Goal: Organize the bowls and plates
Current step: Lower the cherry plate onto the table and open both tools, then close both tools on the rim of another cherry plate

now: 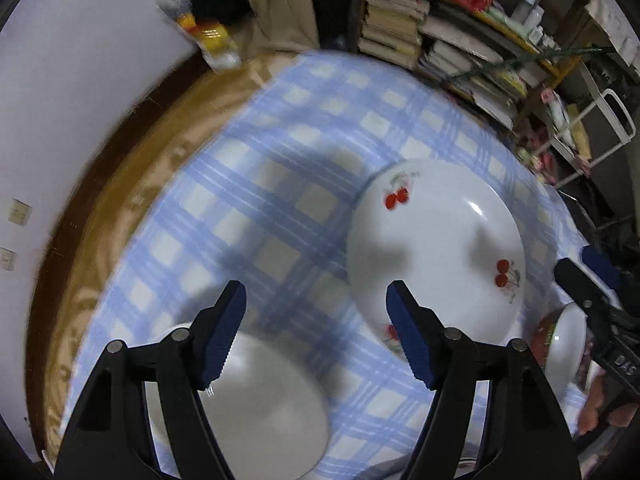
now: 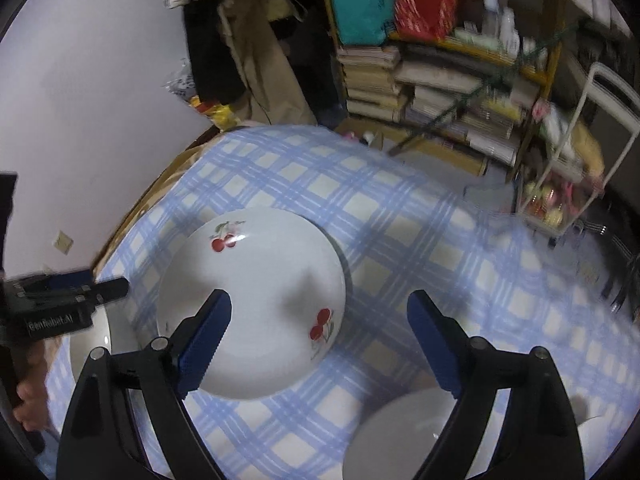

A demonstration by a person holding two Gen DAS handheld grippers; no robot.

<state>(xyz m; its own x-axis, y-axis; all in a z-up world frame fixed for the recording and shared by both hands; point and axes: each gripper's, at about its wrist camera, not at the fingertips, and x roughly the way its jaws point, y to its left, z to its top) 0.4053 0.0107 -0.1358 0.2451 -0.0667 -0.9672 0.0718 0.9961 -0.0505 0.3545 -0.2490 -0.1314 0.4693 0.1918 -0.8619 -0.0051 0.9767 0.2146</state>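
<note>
One cherry-print plate at centre of blue-checked tablecloth, nothing on it, one plain white plate at 7 o'clock, one red-patterned bowl at 4 o'clock, contents unclear, left gripper and right gripper both spread wide, nothing between jaws.

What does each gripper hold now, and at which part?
Nothing. The left gripper and the right gripper are both open above the checked tablecloth, with no dish between their pads.

A cluttered home room: a desk under a blue checked tablecloth, book-stacked shelves at upper right, hanging clothes at top.
</note>
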